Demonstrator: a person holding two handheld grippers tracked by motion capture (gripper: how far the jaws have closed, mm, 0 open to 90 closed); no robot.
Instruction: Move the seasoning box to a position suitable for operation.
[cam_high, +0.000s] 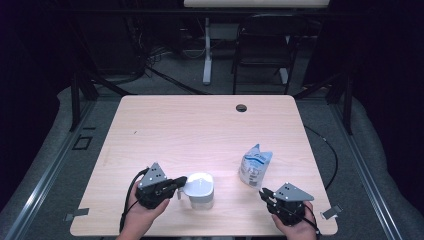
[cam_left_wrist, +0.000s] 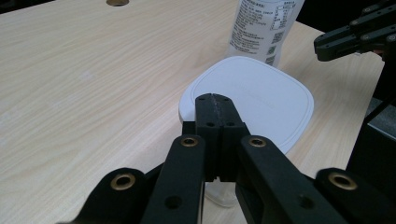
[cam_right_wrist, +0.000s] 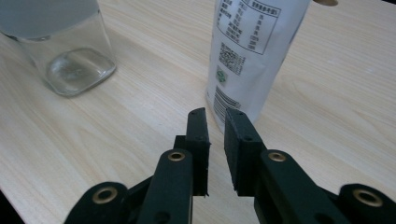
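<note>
A clear glass jar (cam_high: 201, 196) with a white rounded-square lid (cam_left_wrist: 261, 100) stands near the table's front edge, left of centre. My left gripper (cam_high: 179, 186) is shut, and its joined tips (cam_left_wrist: 215, 100) lie over the lid's near edge. Nothing shows between the jaws. A white and blue pouch (cam_high: 255, 164) stands upright to the right of the jar. My right gripper (cam_high: 264, 192) sits just in front of the pouch (cam_right_wrist: 252, 51) without touching it. Its jaws (cam_right_wrist: 215, 114) stand a narrow gap apart with nothing in them. The jar (cam_right_wrist: 74, 51) is at the upper left in the right gripper view.
The light wooden table (cam_high: 200, 130) has a cable hole (cam_high: 241, 107) near its far edge. Beyond the table, a dark chair (cam_high: 262, 45) and a white desk leg (cam_high: 207, 55) stand on the grey floor. The right gripper (cam_left_wrist: 348, 39) appears at the upper right in the left gripper view.
</note>
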